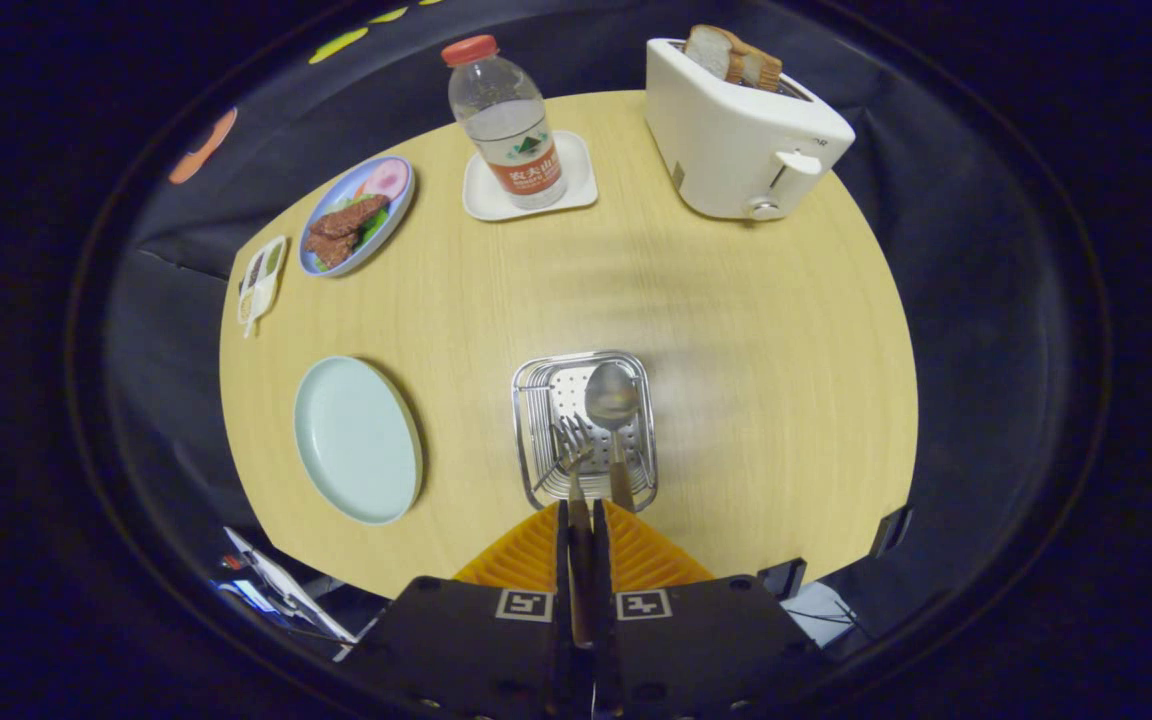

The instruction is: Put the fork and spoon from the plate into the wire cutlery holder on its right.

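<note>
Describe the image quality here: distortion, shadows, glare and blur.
Gripper view: strong fisheye bend rounds the table edge and tilts the toaster outward; soft shadow patches lie on the wood beyond the cutlery holder; mild glare on the spoon bowl; focus is sharp mid-table, softer at the gripper, whose fingers are shut on the fork handle.

The gripper [582, 520] is seen from behind and above, pointing forward and downward over the table. Its two fingers [536, 550] are drawn close together, with a narrow slot left between them. The handle of a fork [573, 470] sits in that slot, pressed by both fingers, with the tines sticking out just ahead of the fingertips. The fingers are level with each other and symmetric about the centre line. The gripper body sits square behind them, carrying two square markers, one on each side of the slot.
</note>
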`<state>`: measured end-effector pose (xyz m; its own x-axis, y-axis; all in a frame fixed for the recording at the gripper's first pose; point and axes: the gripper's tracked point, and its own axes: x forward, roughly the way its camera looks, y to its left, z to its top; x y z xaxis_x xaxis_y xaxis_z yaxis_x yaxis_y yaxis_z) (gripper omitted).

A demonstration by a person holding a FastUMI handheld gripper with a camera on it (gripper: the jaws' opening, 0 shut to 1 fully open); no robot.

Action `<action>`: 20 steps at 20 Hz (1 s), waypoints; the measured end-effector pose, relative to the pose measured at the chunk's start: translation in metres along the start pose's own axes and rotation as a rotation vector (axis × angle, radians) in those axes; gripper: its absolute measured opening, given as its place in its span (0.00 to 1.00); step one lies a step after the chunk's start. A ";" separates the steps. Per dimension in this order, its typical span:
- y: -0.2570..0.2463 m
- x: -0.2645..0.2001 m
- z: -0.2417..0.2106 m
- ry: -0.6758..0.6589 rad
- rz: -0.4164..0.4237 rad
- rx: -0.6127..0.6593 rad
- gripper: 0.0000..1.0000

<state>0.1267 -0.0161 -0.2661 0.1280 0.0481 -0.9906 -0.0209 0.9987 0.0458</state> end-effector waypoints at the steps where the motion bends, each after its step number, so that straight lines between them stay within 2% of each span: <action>1: 0.000 -0.002 0.003 -0.016 0.000 -0.007 0.08; 4: 0.008 -0.012 0.013 -0.089 0.005 -0.033 0.09; 8: 0.024 -0.029 0.019 -0.181 0.032 -0.067 0.25; 9: 0.027 -0.033 0.018 -0.201 0.034 -0.070 0.35; 17: 0.057 -0.061 0.003 -0.325 0.018 -0.096 0.88; 20: 0.074 -0.078 -0.003 -0.391 -0.003 -0.114 0.98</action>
<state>0.1118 0.0536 -0.1858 0.4952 0.0691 -0.8660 -0.1273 0.9918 0.0064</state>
